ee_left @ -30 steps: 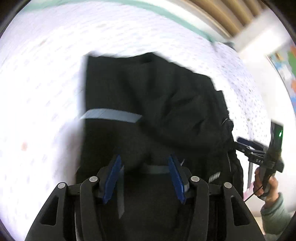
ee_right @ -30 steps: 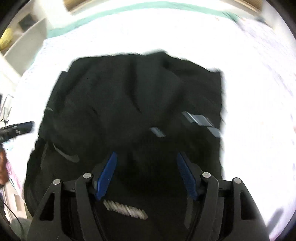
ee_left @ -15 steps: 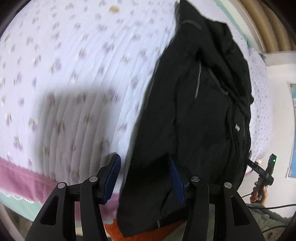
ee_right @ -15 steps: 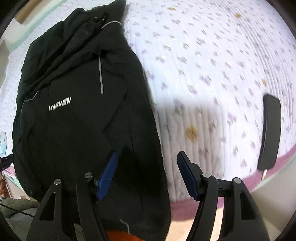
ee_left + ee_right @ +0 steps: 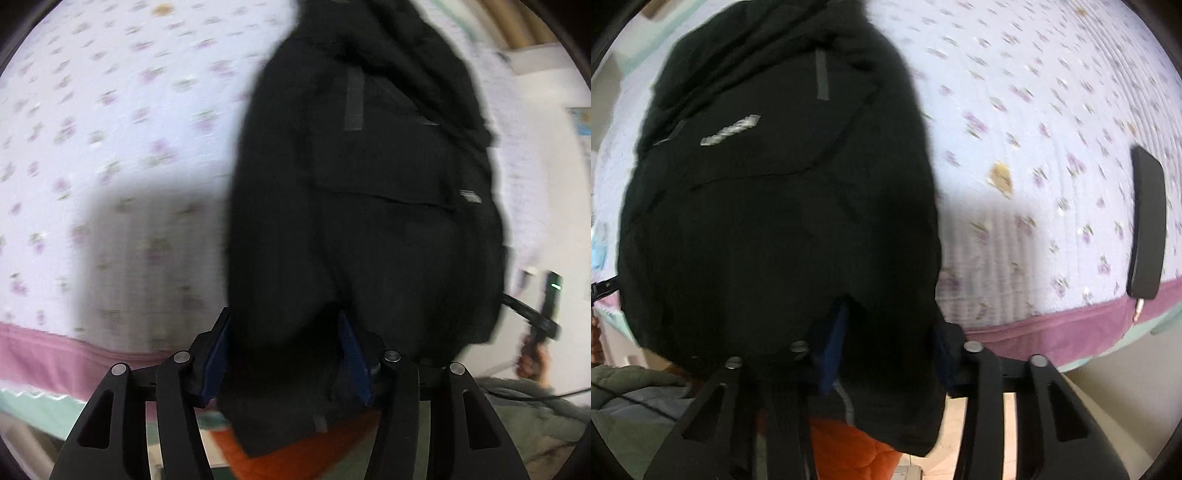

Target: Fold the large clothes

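A large black jacket (image 5: pixel 369 177) with grey stripes and a small white logo lies lengthwise on the floral bed cover, its near hem hanging over the bed's front edge. It also shows in the right wrist view (image 5: pixel 775 192). My left gripper (image 5: pixel 284 354) stands wide open, its blue pads (image 5: pixel 216 354) on either side of the jacket's hem fabric. My right gripper (image 5: pixel 886 350) is also open, with the hem draped between and over its fingers (image 5: pixel 833 350). Neither gripper is closed on the cloth.
The bed cover (image 5: pixel 110 147) is white with purple flowers and a pink border (image 5: pixel 1071 328) at the front edge. A black flat device (image 5: pixel 1147 221) lies on the bed at the right. An orange quilted cloth (image 5: pixel 306 450) sits below the edge. The other gripper and hand (image 5: pixel 535 325) are at the right.
Both grippers have moved in on the jacket's near hem at the bed edge. The hem now lies between each gripper's open fingers, and the jacket fills more of both views.
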Motion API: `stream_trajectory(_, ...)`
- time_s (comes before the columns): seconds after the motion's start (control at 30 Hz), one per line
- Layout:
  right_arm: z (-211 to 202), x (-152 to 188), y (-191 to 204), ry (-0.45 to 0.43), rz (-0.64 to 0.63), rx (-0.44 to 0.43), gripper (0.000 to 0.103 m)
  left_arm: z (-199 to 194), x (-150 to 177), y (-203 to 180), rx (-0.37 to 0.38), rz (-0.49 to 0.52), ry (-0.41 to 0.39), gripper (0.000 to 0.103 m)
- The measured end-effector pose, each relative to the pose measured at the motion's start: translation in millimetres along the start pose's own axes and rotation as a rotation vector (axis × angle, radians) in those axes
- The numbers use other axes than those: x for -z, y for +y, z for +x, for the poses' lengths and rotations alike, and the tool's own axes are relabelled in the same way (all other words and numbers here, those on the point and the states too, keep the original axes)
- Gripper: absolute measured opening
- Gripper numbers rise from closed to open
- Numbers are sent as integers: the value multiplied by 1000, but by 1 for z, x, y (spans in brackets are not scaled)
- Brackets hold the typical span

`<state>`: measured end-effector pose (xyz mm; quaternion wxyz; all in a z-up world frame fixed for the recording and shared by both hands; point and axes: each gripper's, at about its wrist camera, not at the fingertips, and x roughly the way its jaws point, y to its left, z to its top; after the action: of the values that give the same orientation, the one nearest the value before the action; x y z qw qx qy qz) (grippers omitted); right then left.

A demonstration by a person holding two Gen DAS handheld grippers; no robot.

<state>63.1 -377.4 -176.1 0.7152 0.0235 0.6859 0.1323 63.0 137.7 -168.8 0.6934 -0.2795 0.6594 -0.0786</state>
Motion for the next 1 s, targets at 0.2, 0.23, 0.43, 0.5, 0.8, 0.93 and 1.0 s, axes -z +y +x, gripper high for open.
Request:
stream_trajectory(0.2, -36, -22, 18, -101, -3, -291, 46, 4, -16, -16, 314, -34, -70, 64)
stream_trajectory(0.23, -34, -28, 21, -101, 1, -311, 46, 13, -17, -13, 314, -57, -63, 64)
stream_trajectory(0.43, -26, -39, 27, -47, 2, -275, 45, 12, 4, -2, 309, -90, -89, 64)
stream_trajectory(0.5, -11, -38, 42, -34, 31, -267, 45, 17, 17, 2, 274, -119, -64, 64)
stream_trajectory(0.8, 14, -4, -1, 92, 170, -192, 50, 29, 57, 33, 301, -387, -20, 64)
stream_trajectory(0.93, 33, 4, -5, 167, 216, -267, 50, 45, 60, 31, 217, -337, 67, 64)
stream_trajectory(1.0, 42, 6, -5, 211, 237, -303, 49, 50, 58, 23, 194, -324, 64, 55)
